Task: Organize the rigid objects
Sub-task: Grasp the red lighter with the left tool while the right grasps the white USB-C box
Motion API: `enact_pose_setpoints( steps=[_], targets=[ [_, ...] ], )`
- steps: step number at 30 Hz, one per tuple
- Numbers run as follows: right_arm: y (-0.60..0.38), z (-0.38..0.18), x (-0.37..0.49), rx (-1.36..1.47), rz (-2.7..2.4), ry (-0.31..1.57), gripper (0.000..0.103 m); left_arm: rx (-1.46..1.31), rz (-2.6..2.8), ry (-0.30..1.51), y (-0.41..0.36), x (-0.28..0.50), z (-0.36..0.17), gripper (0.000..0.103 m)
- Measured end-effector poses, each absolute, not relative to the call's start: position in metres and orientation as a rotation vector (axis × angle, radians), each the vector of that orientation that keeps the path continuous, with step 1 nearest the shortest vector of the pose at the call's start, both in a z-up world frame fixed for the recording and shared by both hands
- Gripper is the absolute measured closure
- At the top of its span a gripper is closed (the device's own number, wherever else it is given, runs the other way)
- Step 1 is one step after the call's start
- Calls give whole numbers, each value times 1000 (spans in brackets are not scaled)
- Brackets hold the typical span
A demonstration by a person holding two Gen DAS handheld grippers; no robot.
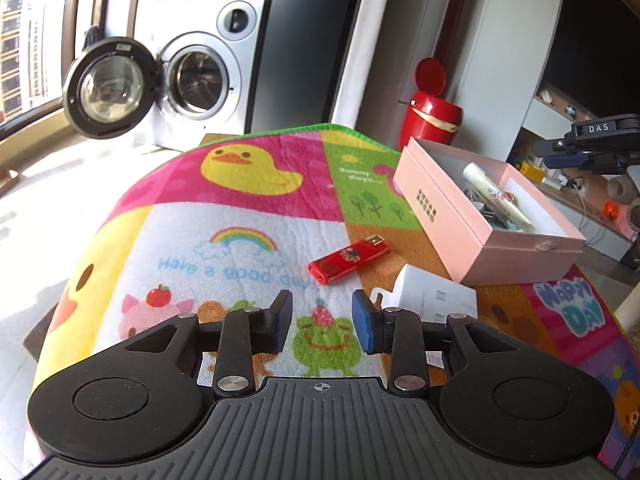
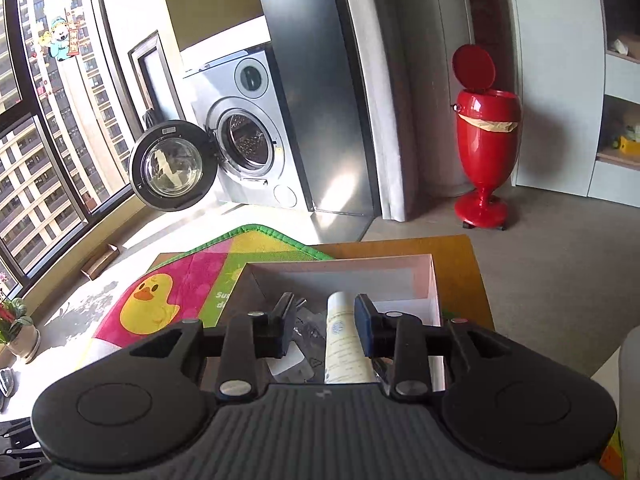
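Your soft play mat [image 1: 240,216] says "Have a good day" and "HAPPY DAY". The pink cardboard box [image 1: 452,216] sits on it with a white tube [image 2: 340,344] inside, pointing away from you. The shiny red lighter [image 1: 349,261] lies flat just left of the box, gold tip toward it. Your left gripper [image 1: 322,320] and right gripper [image 2: 325,326] are partly open, holding nothing.
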State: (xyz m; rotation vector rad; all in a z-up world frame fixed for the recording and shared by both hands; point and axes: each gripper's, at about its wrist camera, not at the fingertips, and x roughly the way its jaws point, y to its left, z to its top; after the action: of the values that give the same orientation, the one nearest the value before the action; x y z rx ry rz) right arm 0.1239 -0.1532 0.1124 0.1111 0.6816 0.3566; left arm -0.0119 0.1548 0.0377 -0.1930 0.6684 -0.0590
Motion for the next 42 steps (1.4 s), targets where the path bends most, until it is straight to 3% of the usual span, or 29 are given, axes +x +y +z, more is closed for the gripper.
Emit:
enact_pose_setpoints(
  steps=[9, 19, 28, 35, 42],
  targets=[
    [-112, 59, 23, -138, 408, 609, 40, -231, -177, 678, 141, -6, 27, 67],
    [-94, 23, -22, -155, 521, 685, 39, -139, -147, 629, 129, 31, 28, 67],
    [-60, 34, -30, -296, 694, 639, 39, 24, -197, 715, 115, 92, 19, 65],
    [-62, 29, -31, -285, 704, 668, 39, 27, -229, 733, 117, 60, 10, 76],
    [-63, 24, -26, -266, 700, 712, 39, -65, -128, 711, 142, 5, 12, 76]
  ],
)
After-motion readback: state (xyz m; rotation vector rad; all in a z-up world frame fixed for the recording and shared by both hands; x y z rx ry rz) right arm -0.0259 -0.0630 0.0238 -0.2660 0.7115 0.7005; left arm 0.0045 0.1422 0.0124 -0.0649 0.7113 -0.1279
